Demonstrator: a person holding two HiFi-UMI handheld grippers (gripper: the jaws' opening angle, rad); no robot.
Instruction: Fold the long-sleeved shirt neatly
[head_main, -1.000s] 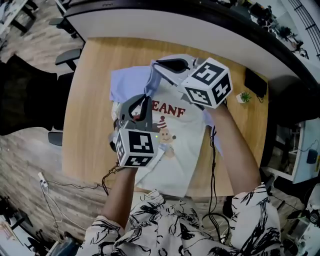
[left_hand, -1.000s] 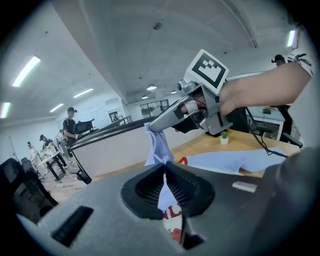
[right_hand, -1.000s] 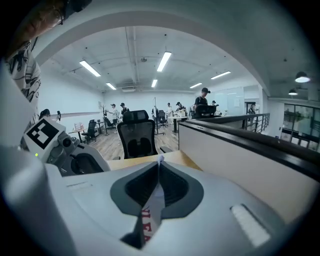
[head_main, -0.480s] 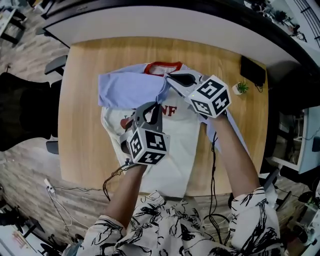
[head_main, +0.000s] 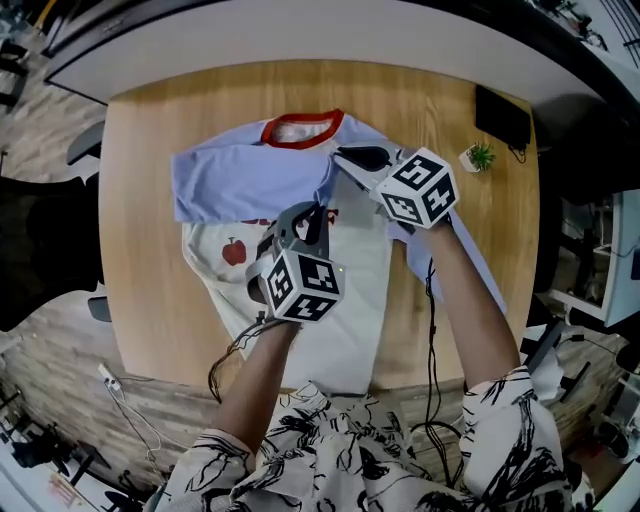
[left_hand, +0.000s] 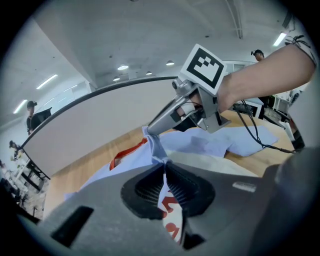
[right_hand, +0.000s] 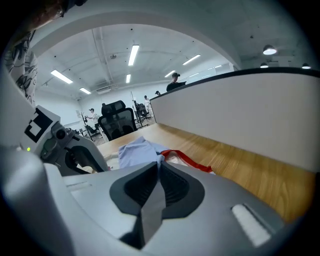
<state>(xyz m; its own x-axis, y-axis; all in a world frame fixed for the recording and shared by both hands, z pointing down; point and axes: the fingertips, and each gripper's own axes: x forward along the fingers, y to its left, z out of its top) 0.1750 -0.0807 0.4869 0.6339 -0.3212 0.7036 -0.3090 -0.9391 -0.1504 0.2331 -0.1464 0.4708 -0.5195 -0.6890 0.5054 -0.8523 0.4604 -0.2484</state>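
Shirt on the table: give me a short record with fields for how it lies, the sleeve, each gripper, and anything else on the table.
shirt: flat on the wooden table, red collar away from the person
blue sleeve: laid across the chest
left gripper: shut on the shirt's white printed fabric
right gripper: shut on the blue sleeve's edge
also there: small plant near the far right corner

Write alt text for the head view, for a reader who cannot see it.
Seen from above, a person's left hand-held gripper and right hand-held gripper both pinch a white long-sleeved shirt with a red collar, spread on a wooden table. One blue sleeve lies folded across its chest; a small potted plant stands near the table's far right corner.
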